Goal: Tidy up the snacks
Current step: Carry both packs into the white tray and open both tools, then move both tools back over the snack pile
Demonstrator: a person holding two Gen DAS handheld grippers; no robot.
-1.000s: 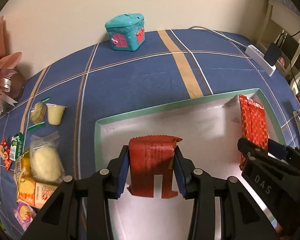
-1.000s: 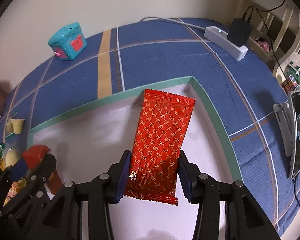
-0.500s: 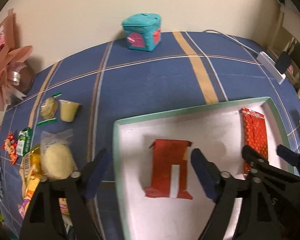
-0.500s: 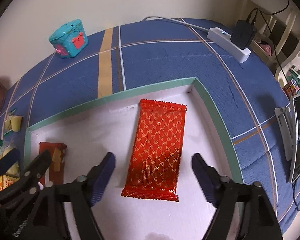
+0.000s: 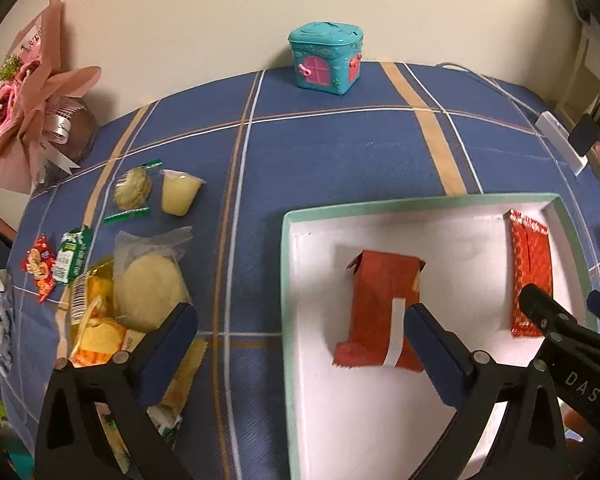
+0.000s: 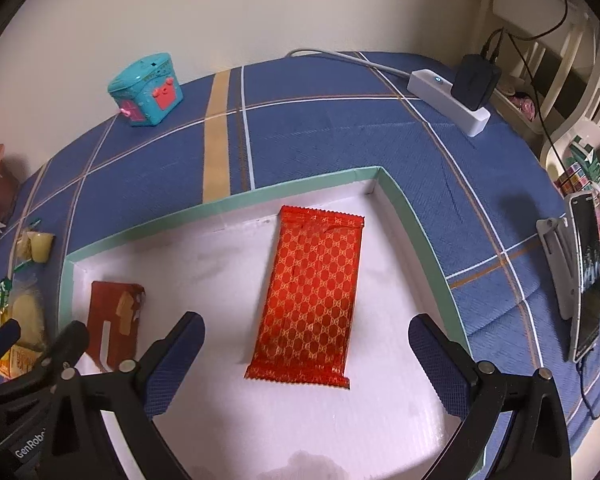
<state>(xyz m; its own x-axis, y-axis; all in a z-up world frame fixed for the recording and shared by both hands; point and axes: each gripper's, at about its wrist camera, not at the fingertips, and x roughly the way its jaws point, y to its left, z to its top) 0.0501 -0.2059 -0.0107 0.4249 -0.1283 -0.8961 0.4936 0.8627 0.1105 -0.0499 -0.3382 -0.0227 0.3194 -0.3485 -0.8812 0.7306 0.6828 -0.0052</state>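
both grippers, left (image 5: 298,334) and right (image 6: 306,344), gape empty over the tray (image 6: 224,208), snack pile (image 5: 140,292) beside it.

Left gripper (image 5: 300,344) spread wide, red packet (image 5: 382,312) flat in tray (image 5: 288,320) — snack pile (image 5: 112,292) beside

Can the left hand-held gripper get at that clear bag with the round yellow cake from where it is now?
Probably yes: the left hand-held gripper is open and empty, and the bagged cake lies uncovered atop the snack pile beside its left finger.

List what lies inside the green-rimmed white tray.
Inside the green-rimmed white tray: a dark red packet with a white strip and a shiny red gold-patterned wrapper. Anything beneath them is hidden.
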